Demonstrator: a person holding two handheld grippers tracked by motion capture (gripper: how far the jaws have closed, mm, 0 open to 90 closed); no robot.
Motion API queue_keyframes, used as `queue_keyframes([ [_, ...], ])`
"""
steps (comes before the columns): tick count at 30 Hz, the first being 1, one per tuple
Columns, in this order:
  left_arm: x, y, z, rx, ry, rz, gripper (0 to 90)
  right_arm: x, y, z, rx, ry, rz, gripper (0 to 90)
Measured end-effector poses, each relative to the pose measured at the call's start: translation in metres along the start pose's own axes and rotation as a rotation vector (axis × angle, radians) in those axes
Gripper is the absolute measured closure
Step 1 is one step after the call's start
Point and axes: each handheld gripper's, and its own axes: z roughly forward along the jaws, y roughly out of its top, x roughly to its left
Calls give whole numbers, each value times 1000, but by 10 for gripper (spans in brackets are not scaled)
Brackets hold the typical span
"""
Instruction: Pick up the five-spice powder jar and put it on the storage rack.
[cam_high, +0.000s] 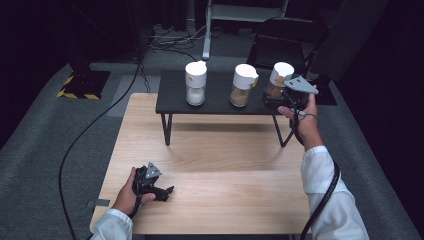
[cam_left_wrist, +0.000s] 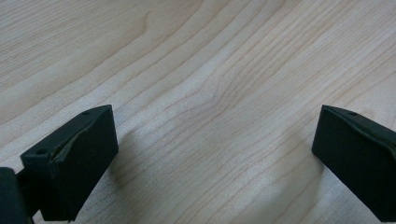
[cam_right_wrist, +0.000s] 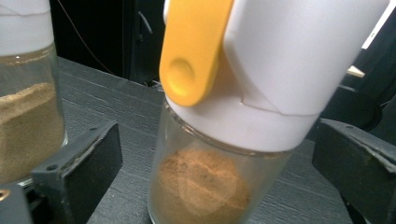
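- The right gripper (cam_high: 280, 100), at the upper right of the high view, has its jaws spread wide on either side of the rightmost glass spice jar with a white cap and yellow tab (cam_right_wrist: 219, 140); neither jaw touches the glass.
- This jar (cam_high: 279, 80) stands at the right end of a low black shelf (cam_high: 170, 97) on the light wooden counter (cam_high: 225, 165), beside a second brown-powder jar (cam_high: 242, 85) and a white-powder jar (cam_high: 195, 82).
- The left gripper (cam_high: 167, 191), lower left, rests on the counter with its jaws wide apart, holding nothing.
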Motion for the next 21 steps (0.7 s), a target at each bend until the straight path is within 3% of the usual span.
queue_keyframes([
  [12, 0, 0, 0, 0, 0, 0, 0, 6, -7, -11, -28, -19, -43, 15],
  [21, 0, 0, 0, 0, 0, 0, 0, 10, -17, -31, -78, -16, -73, 14],
])
